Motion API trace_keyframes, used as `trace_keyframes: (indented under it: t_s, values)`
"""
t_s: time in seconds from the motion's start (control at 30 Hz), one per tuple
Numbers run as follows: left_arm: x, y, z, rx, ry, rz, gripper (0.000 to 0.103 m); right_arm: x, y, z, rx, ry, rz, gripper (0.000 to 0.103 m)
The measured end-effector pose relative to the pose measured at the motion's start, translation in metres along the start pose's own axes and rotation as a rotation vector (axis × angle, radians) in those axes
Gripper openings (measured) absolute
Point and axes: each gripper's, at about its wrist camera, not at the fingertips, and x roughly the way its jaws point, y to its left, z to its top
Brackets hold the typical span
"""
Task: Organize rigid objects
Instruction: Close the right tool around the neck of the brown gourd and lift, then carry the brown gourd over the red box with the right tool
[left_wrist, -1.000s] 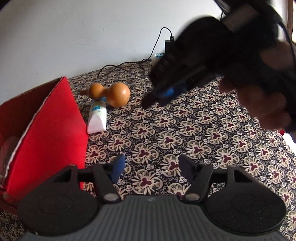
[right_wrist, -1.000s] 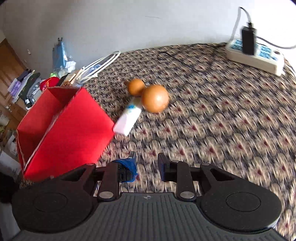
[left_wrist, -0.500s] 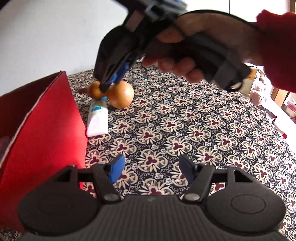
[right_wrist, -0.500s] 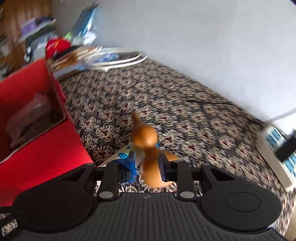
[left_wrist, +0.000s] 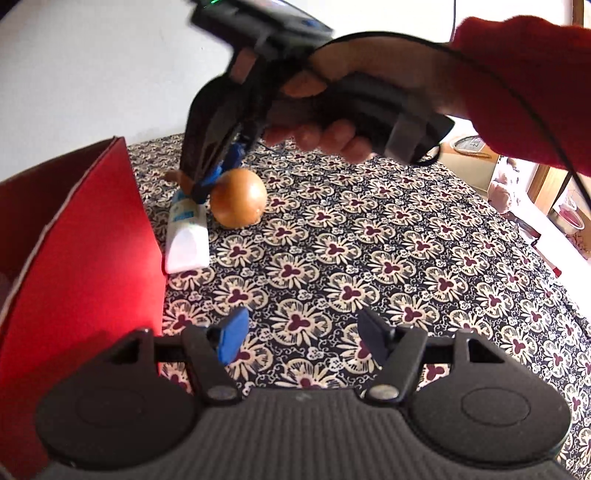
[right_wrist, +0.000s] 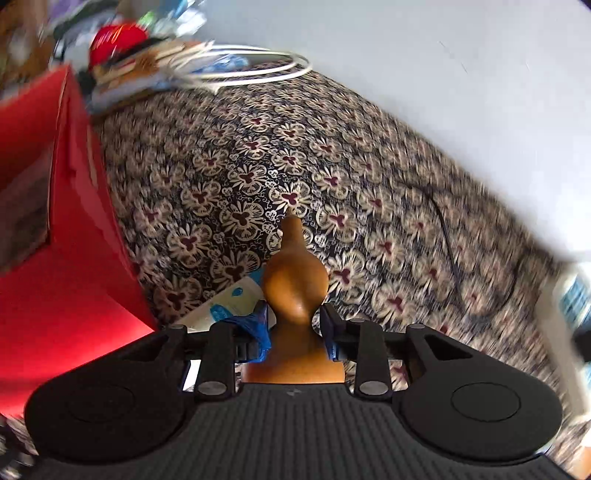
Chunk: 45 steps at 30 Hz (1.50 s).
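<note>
Gourd at the right tongs, beside the red box

The brown gourd lies on the floral tabletop, its narrow waist between the right tongs, whose jaws are opening, the blue pads just beside it and not pressing. A white tube with a blue label, too small to read, lies touching the gourd, close to the open red box. The left tongs hang apart and empty over bare cloth; right of the gourd the tabletop is open.
</note>
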Motion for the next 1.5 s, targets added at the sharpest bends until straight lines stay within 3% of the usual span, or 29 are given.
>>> trace_keyframes:
  t_s: [0.27,0.43,0.67,0.87,1.17,1.2,1.23,1.3,1.5]
  values:
    - [-0.007,0.003,-0.003,-0.01,0.016,-0.025,0.07,-0.024,-0.019,-0.052,0.374,0.077,0.179,0.013]
    - [-0.018,0.004,-0.008,-0.037,0.03,-0.05,0.071,-0.043,-0.011,-0.093,0.524,0.103,0.237,0.013]
    - [-0.036,0.0,-0.018,-0.111,0.069,-0.174,0.073,-0.065,0.004,-0.153,0.742,0.124,0.31,0.013]
    - [-0.043,-0.013,-0.032,-0.121,0.103,-0.206,0.084,-0.077,0.023,-0.191,0.846,0.13,0.371,0.014]
    - [-0.048,-0.027,-0.05,-0.133,0.187,-0.243,0.084,-0.092,0.049,-0.231,0.888,0.11,0.408,0.014]
    - [-0.049,-0.029,-0.052,-0.129,0.187,-0.245,0.082,-0.093,0.05,-0.234,0.891,0.106,0.412,0.014]
    - [-0.05,-0.031,-0.053,-0.124,0.185,-0.25,0.072,-0.094,0.052,-0.237,0.893,0.102,0.416,0.014]
    - [-0.051,-0.035,-0.053,-0.117,0.198,-0.261,0.063,-0.096,0.054,-0.243,0.906,0.098,0.425,0.014]
    - [-0.047,-0.04,-0.051,-0.116,0.228,-0.263,0.056,-0.103,0.061,-0.265,0.987,0.053,0.434,0.012]
